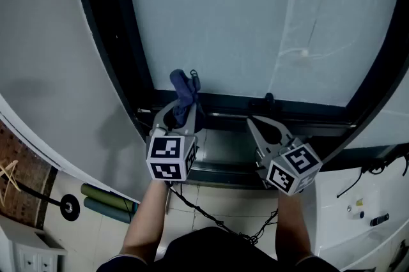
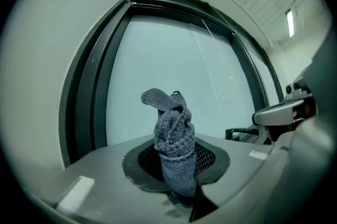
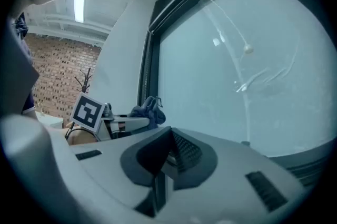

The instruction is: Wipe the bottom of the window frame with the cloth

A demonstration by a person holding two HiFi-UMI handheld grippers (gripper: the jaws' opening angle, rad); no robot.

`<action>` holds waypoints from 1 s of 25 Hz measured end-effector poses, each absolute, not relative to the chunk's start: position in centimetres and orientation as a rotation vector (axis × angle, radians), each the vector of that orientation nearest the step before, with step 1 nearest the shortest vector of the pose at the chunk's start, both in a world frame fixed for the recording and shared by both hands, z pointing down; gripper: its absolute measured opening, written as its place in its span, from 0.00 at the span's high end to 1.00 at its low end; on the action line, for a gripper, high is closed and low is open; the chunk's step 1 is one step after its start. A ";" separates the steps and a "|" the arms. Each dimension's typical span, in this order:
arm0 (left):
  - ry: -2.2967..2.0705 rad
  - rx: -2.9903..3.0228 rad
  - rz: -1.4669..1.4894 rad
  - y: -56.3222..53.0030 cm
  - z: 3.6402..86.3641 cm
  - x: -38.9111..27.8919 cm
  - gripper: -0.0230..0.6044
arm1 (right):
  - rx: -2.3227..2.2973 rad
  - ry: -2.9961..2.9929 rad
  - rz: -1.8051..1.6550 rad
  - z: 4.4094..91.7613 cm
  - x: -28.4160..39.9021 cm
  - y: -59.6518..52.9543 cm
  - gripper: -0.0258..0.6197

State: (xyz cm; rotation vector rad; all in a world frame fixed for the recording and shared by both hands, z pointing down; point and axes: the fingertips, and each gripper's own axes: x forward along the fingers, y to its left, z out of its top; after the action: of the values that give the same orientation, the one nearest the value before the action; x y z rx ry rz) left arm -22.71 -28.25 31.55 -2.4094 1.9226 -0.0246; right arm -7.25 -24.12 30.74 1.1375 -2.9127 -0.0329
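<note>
A crumpled blue-grey cloth sticks up from my left gripper, whose jaws are shut on it just above the left end of the window's dark bottom frame. In the left gripper view the cloth stands upright between the jaws of the left gripper, in front of the frosted pane. My right gripper hovers to the right over the sill channel, its jaws shut with nothing in them. The right gripper view shows the right gripper closed, and the cloth off to its left.
A small black knob sits on the bottom frame right of the cloth. A white wall curves along the left. On the floor below lie rolled green mats, a black cable and a white unit at the lower right.
</note>
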 end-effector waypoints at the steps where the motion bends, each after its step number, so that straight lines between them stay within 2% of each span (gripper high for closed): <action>1: 1.941 -2.374 -0.041 -28.9 31.3 -23.4 0.82 | 1.125 -2.916 -0.037 30.8 -7.9 -24.2 0.96; 10: 2.098 -1.896 -0.269 -34.1 30.6 -30.6 0.82 | 1.052 -2.938 -0.013 32.1 -12.0 -24.8 0.96; 15: 2.173 -1.663 -0.535 -36.5 33.2 -32.1 0.82 | 1.057 -2.931 0.009 32.6 -12.4 -25.1 0.96; 25: 2.324 -1.812 -0.819 -39.0 38.7 -33.4 0.82 | 1.082 -2.911 0.016 32.6 -11.0 -24.8 0.96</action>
State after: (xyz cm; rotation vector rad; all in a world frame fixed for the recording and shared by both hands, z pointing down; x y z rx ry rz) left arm -33.45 -39.02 38.73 -1.8117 2.3240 -0.8192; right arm -10.96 -24.81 32.64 1.0821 -2.9107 0.0162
